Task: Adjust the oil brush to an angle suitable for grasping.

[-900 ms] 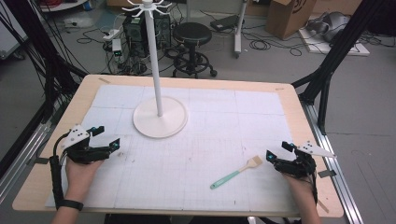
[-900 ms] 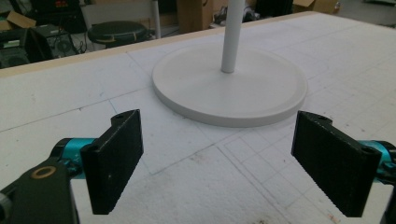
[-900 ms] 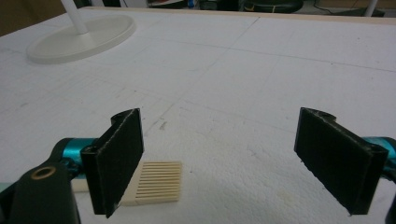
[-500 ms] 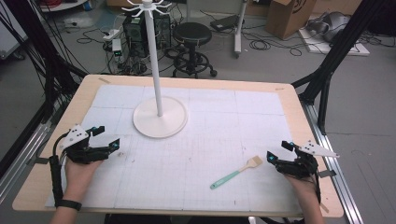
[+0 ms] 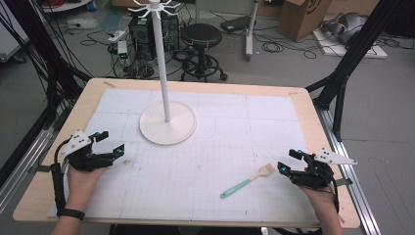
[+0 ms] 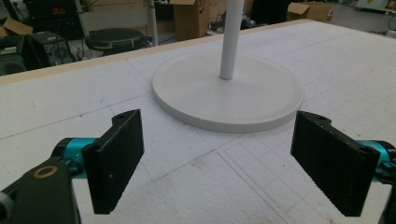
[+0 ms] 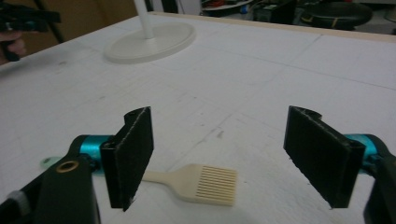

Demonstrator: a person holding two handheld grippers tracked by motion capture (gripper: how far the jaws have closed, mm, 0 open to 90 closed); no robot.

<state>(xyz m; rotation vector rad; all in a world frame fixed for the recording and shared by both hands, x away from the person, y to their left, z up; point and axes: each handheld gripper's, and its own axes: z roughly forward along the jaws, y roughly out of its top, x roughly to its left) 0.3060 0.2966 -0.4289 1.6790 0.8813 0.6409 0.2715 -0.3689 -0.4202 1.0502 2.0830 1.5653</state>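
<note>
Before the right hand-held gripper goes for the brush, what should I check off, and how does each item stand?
1. Right hand-held gripper open: ok.
2. Brush flat on the mat, untouched: ok.
3. Bristle end between the right jaws, right gripper view: ok.
4. Left hand-held gripper open and apart from the brush: ok.
5. Stand upright, away from the brush: ok.
6. Hooks on top of the stand free: cannot tell.
</note>
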